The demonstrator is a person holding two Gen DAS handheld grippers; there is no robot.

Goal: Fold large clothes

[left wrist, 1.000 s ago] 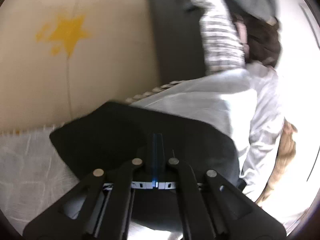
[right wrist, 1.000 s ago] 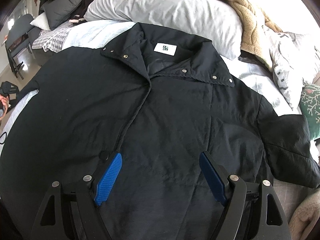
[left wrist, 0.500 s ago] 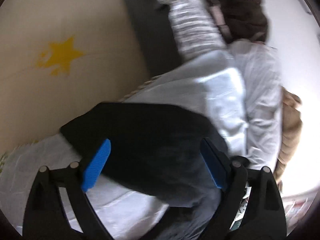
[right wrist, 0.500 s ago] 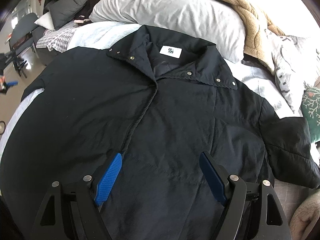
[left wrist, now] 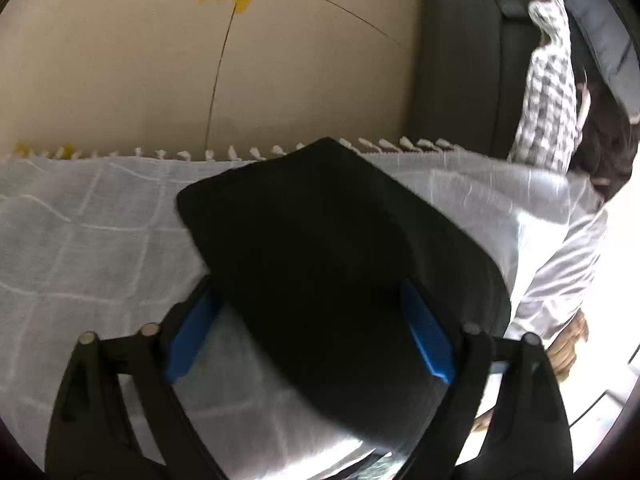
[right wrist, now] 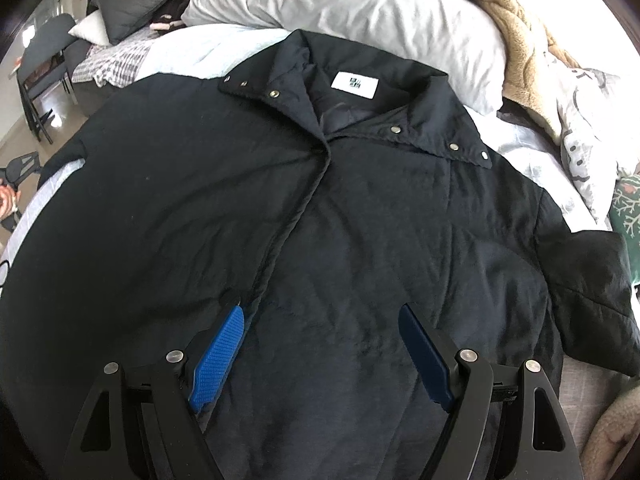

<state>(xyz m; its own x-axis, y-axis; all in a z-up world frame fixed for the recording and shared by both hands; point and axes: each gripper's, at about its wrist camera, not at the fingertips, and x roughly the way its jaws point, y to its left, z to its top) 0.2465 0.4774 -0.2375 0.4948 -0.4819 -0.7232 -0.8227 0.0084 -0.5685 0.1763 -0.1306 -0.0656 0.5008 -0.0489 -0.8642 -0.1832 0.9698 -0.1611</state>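
Pale checked bed cover (left wrist: 80,240) spread out ahead of the left gripper (left wrist: 312,320), fringed edge further out, beige floor (left wrist: 120,80) past that.

Big change on that side: clamped shut on the black sleeve (left wrist: 320,220) a second ago, now let go. Blue pads standing wide apart, just eased back in a touch after springing open, sleeve end lying flat on the cover between and ahead of them, not pinched. Also sitting lower and closer to the bed than before, so looks like a drop-and-release, not a fumble.

Over on the other side, no real change. Right gripper (right wrist: 320,344) open, hovering over the lower front of the black jacket (right wrist: 360,220), nothing gripped. Front opening running up just ahead of its left pad, collar and white label further ahead, grey pillow (right wrist: 360,4) beyond that, other sleeve sticking out off to the right.

Meaning for the fold, best guess: still at the spread-and-flatten stage. Jacket face up, both sleeves out to the sides, no fold in the body yet. Probably next: re-grab that sleeve end and bring it in across the chest. Puffy fabric, so likely to spring back unless pressed down.
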